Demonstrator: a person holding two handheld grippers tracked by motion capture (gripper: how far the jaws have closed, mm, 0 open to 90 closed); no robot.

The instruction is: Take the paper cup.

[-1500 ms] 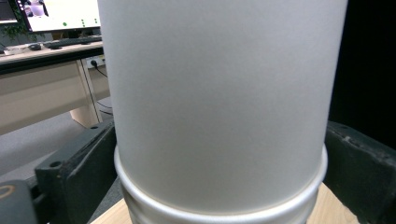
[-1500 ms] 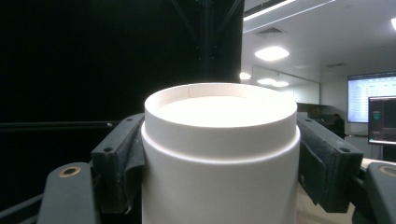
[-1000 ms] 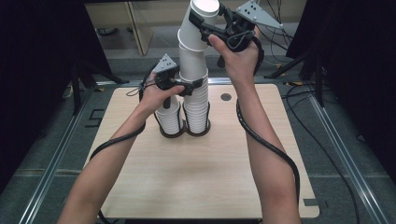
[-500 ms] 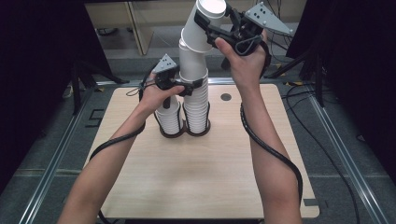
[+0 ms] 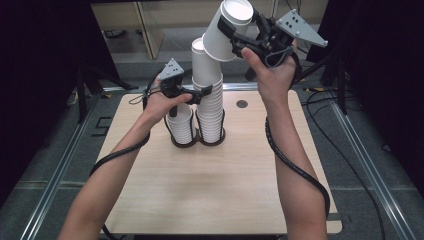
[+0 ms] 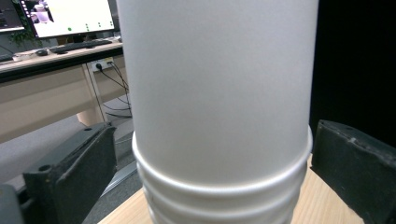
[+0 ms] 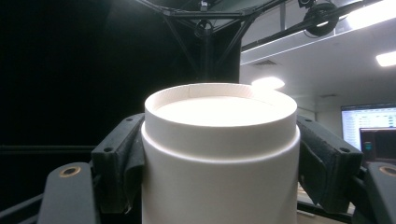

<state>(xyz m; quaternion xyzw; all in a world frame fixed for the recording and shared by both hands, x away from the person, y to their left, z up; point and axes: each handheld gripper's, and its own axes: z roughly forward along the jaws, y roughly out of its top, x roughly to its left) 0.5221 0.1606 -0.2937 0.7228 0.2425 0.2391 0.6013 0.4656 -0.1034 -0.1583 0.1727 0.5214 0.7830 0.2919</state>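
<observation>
Two stacks of plain white paper cups [image 5: 209,107] stand in a black twin-ring holder [image 5: 197,142] on the pale wooden surface [image 5: 210,185]; no writing shows. Left tool [image 5: 200,94], jaws just opened, straddles the taller stack without pressing. Right tool [image 5: 240,42] grips one white paper cup [image 5: 230,30], raised and tilted beside the stack top.

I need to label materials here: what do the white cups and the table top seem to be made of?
The lifted cup and the stacked cups look like matte white paper: rolled rims, and a recessed bottom with a seam in the right gripper view. The table top looks like pale wood or laminate; faint grain shows.
</observation>
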